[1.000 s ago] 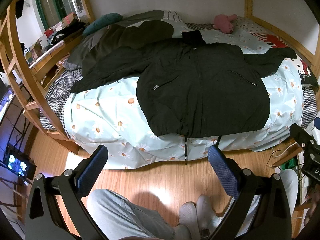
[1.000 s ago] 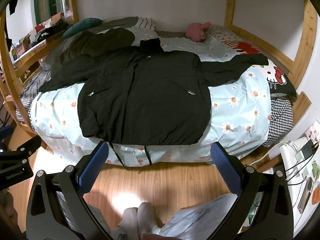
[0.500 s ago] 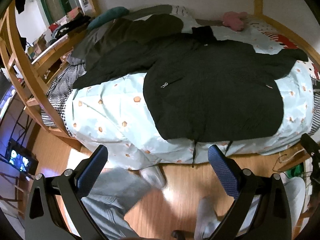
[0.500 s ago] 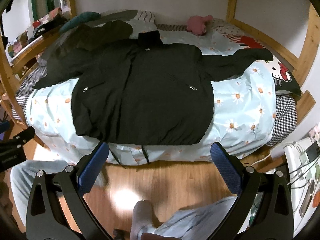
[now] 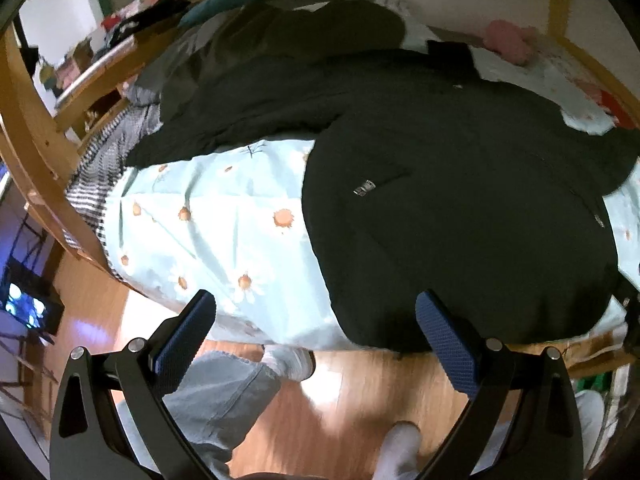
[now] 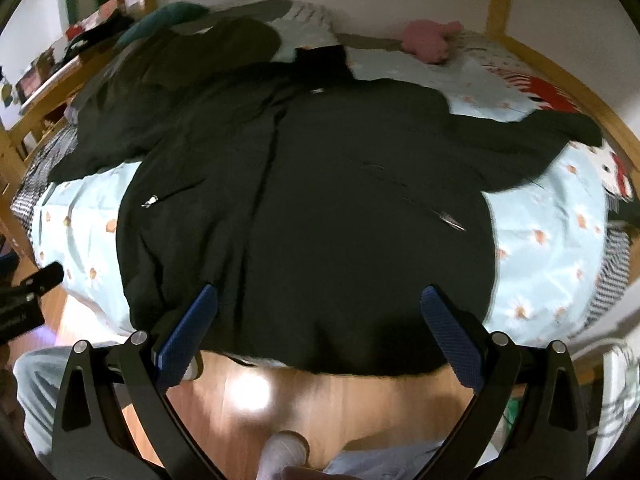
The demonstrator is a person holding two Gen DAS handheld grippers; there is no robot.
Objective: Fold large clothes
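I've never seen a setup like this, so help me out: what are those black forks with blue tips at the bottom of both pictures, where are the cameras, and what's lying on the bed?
There is no robot here. A person holds a hand-held gripper in each hand, and each carries a wide-angle camera looking forward along its two fingers. One picture comes from the left gripper, the other from the right gripper. The blue parts are the grip pads on the jaws. Both sets of jaws stand wide open and hold nothing.

Ahead is a wooden-framed bed with a light blue daisy-print sheet. A black zip-up jacket lies spread flat on it, sleeves out, its hem near the bed's front edge. A pink plush toy sits by the wall. Below you see the person's legs and socks on the wood floor.
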